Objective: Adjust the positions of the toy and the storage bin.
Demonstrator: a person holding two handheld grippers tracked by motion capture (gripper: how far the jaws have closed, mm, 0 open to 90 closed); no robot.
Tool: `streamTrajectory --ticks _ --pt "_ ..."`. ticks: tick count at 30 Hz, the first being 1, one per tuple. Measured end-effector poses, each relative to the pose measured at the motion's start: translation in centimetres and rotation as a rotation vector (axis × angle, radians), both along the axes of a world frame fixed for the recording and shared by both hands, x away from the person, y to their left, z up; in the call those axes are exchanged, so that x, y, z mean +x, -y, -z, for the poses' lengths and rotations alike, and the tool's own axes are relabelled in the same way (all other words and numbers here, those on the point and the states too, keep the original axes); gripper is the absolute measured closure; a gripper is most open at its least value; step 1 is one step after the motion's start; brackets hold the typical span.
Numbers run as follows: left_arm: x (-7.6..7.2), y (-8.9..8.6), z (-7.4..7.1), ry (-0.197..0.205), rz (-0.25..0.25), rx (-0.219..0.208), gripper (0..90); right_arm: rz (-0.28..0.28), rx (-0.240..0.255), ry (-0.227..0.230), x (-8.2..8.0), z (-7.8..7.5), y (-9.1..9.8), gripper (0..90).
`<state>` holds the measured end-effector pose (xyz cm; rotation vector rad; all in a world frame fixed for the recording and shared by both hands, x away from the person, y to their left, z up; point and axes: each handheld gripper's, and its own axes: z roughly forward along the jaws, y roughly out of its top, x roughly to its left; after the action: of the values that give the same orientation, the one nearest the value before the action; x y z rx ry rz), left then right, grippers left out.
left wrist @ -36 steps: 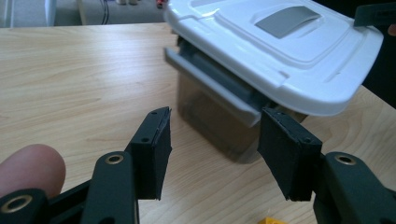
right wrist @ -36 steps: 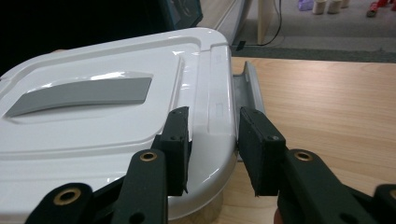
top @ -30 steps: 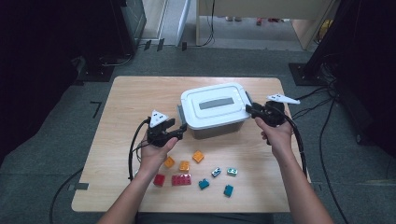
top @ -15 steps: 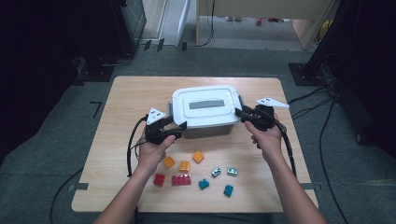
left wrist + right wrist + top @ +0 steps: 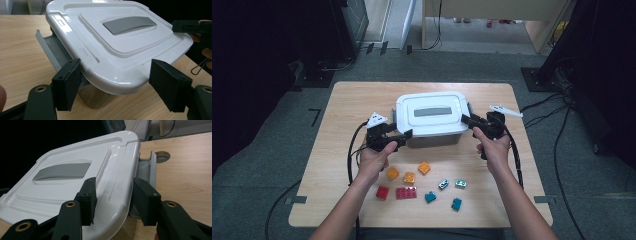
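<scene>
- Blocks (image 5: 419, 180): small, coloured, loose on the near part of the table (image 5: 347, 100), well clear of the grippers.
- Left gripper (image 5: 404, 135): at the box's near-left corner. Jaws have just been opening. In the left gripper view they stand wide, with the lid corner between them; the left pad (image 5: 68, 83) sits very close to the edge and the right pad is clear. No grip.
- Right gripper (image 5: 467, 119): at the right side of the lid. Jaws have just been opening too. In the right gripper view they straddle the lid rim, one pad on top and one under the overhang. Both look about touching, but I can't tell whether they press.
- Box (image 5: 432, 137): mid-table between the two grippers. The grey tub sits under a white lid.
- Lid (image 5: 120, 42): rigid glossy plastic with a grey inset on top. Probably light, stiff and slippery, so pads could skate on the rounded corners.
- Side latch (image 5: 147, 167): grey flap hanging out from the tub. The other one also looks swung out, so the lid is likely free to lift.
- Best hold: the flat rim overhang on both short sides, pinched top and bottom, then lifted level so the lid doesn't tilt out.
</scene>
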<state>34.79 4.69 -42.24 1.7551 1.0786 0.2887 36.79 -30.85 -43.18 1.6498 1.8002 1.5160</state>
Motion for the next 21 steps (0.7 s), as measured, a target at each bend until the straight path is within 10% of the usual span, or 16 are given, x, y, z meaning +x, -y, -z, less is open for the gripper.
streamTrajectory --ticks 21 --pt "-0.1 -1.2 -0.2 0.009 -0.031 -0.008 33.5 0.032 -0.023 -0.016 -1.7 -0.4 -1.4 57.6"
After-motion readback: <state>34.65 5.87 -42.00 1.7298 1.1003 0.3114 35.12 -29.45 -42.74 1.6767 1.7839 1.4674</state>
